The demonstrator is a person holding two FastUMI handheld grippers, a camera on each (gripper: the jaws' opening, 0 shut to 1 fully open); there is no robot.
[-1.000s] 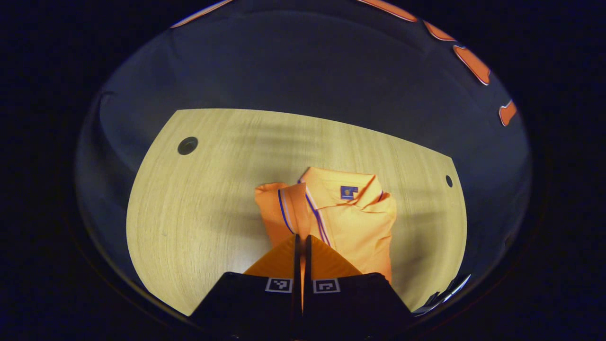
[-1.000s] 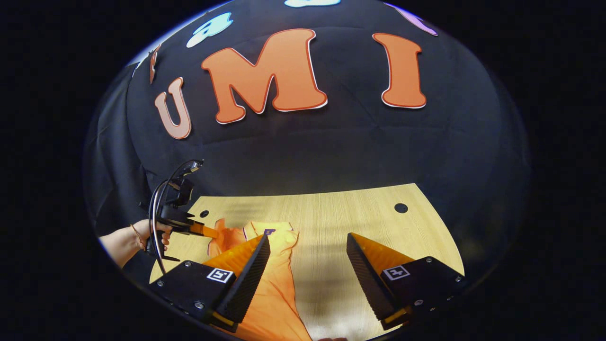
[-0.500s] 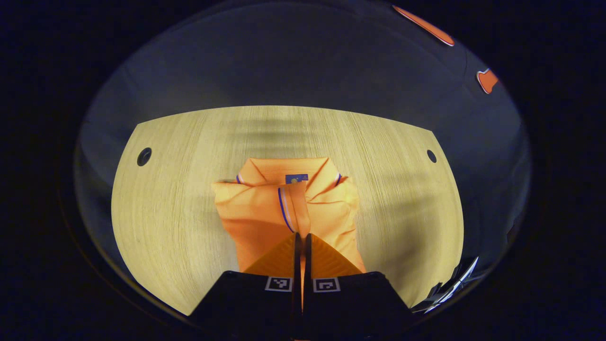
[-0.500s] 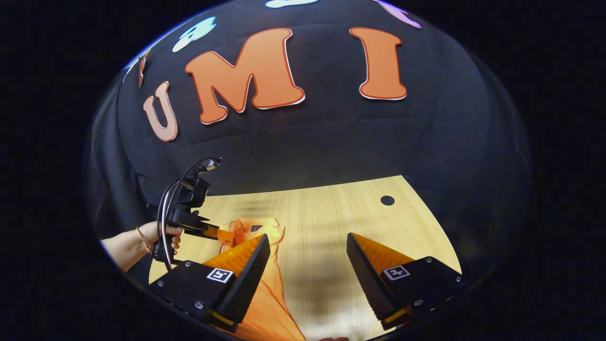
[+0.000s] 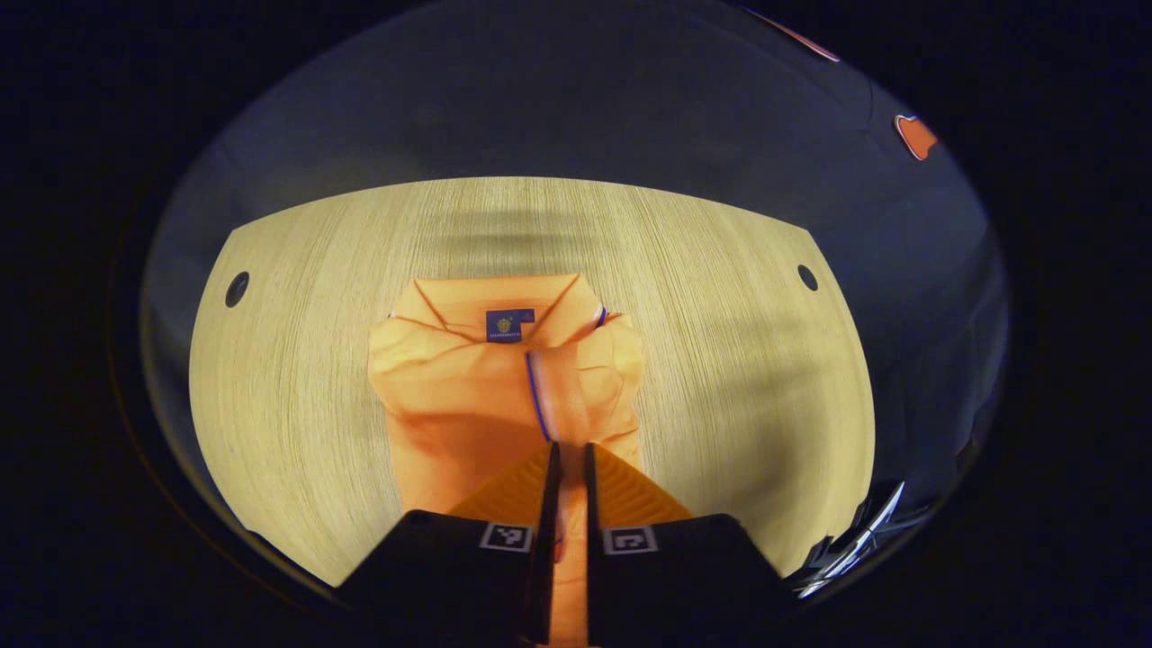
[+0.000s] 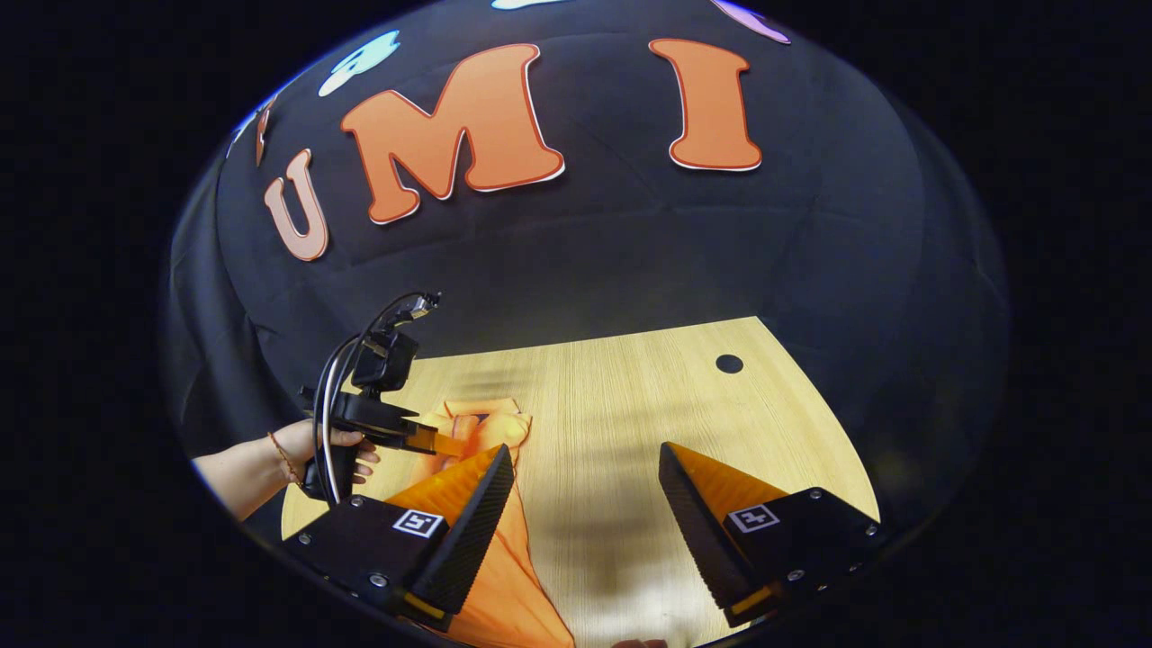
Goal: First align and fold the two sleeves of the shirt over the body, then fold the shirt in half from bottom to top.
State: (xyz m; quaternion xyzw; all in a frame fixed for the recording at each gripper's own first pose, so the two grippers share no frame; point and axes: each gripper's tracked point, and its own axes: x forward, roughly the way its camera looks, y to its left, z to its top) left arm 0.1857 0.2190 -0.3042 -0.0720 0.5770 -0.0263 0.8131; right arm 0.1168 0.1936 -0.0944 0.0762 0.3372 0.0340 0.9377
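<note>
Carrying sleeve (image 5: 551, 396) farther across shirt (image 5: 450, 396)

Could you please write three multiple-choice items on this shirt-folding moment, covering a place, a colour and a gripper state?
1. Where does the orange polo shirt lie?
A. on the wooden table
B. on the floor
C. on a chair

2. What colour is the stripe on the sleeve cuff?
A. green
B. blue
C. black

3. How does the right gripper stand?
A. shut on the shirt
B. shut on nothing
C. open, over the table

Answers: 1 A, the shirt rests flat on the wood-grain top. 2 B, a blue line edges the cuff. 3 C, its fingers stand wide apart with bare table between them.
</note>
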